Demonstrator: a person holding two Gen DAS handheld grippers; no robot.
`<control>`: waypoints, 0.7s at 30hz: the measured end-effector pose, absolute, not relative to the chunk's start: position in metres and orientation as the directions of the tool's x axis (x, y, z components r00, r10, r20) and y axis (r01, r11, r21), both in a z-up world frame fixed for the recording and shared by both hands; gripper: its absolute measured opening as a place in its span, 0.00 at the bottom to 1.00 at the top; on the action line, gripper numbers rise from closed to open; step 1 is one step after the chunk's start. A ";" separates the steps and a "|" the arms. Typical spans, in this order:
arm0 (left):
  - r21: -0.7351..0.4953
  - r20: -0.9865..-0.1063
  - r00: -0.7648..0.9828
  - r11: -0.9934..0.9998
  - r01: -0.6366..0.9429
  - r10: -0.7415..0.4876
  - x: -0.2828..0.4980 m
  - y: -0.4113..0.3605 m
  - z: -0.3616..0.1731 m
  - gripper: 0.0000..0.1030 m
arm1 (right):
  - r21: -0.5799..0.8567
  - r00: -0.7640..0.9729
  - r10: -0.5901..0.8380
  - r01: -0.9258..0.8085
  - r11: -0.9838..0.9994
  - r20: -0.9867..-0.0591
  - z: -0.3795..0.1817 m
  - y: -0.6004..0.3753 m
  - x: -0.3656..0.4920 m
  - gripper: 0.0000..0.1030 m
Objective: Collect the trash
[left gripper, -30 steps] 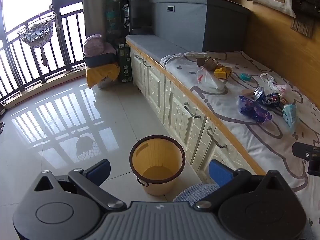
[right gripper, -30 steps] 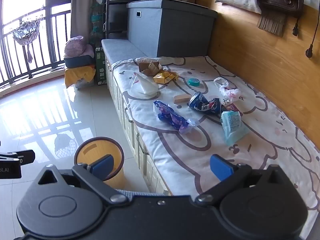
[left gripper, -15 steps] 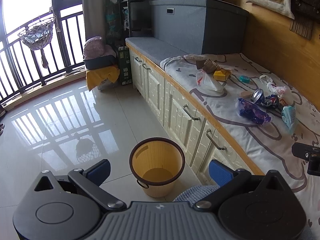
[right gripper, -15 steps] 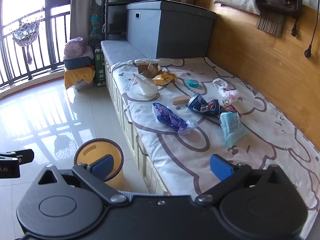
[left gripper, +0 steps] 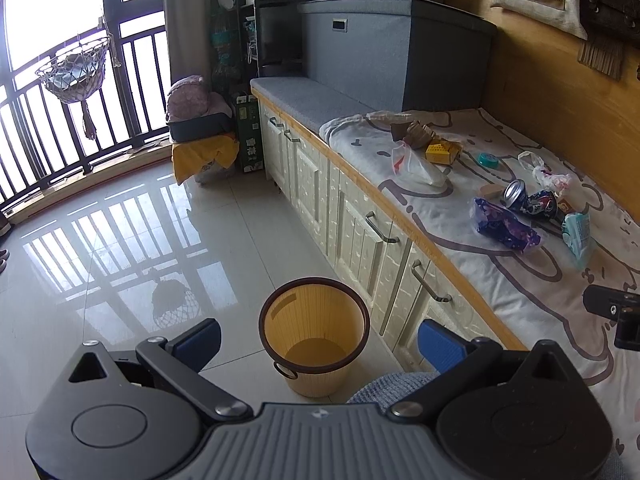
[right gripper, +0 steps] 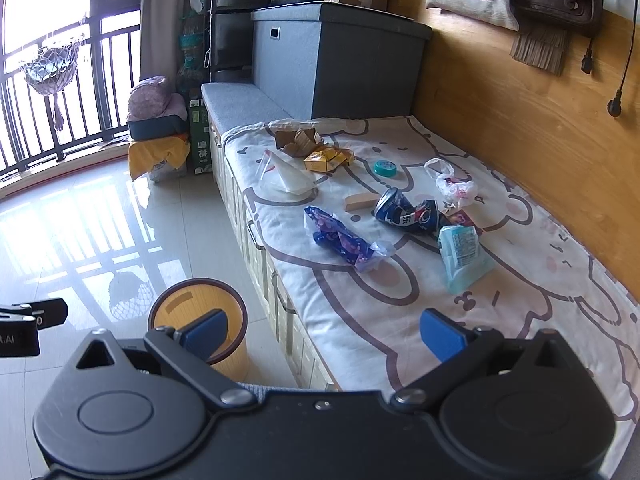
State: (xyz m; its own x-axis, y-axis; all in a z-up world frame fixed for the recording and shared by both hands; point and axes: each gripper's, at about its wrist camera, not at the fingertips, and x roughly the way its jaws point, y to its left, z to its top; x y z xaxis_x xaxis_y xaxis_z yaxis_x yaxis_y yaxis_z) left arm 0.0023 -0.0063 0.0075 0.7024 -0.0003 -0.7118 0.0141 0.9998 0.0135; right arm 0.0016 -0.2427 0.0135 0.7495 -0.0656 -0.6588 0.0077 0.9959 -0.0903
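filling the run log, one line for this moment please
phase: approach | left gripper: open, empty | right gripper: open, empty | bin: floor, empty | trash: on blanket

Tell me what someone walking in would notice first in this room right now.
First, the litter strewn over the cartoon-bear sheet on the bench: a crushed blue soda can, a purple snack wrapper, a pale teal packet and a yellow carton. Then the yellow wastebasket, empty on the tiled floor beside the bench drawers. Both tools, left and right, hang open and hold nothing.
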 end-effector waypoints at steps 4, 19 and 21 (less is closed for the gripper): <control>0.014 -0.711 0.703 1.000 0.015 0.000 0.002 -0.006 0.007 1.00 | -0.089 0.752 -0.065 0.008 0.996 -0.656 0.013 -0.242 0.000 1.00; 0.014 -0.709 0.705 1.000 0.014 0.000 0.001 -0.006 0.007 1.00 | -0.088 0.754 -0.067 0.012 0.996 -0.653 0.017 -0.244 -0.002 1.00; 0.014 -0.709 0.705 1.000 0.014 0.000 0.001 -0.006 0.007 1.00 | -0.088 0.755 -0.066 0.012 0.996 -0.653 0.017 -0.244 -0.002 1.00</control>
State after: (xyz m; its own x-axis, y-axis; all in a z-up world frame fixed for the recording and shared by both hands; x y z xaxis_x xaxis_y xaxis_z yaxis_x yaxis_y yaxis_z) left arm 0.0011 -0.0065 0.0074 0.7052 0.0002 -0.7090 0.0136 0.9998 0.0139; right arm -0.0018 -0.2437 0.0169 0.7545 -0.0665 -0.6529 0.0119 0.9961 -0.0877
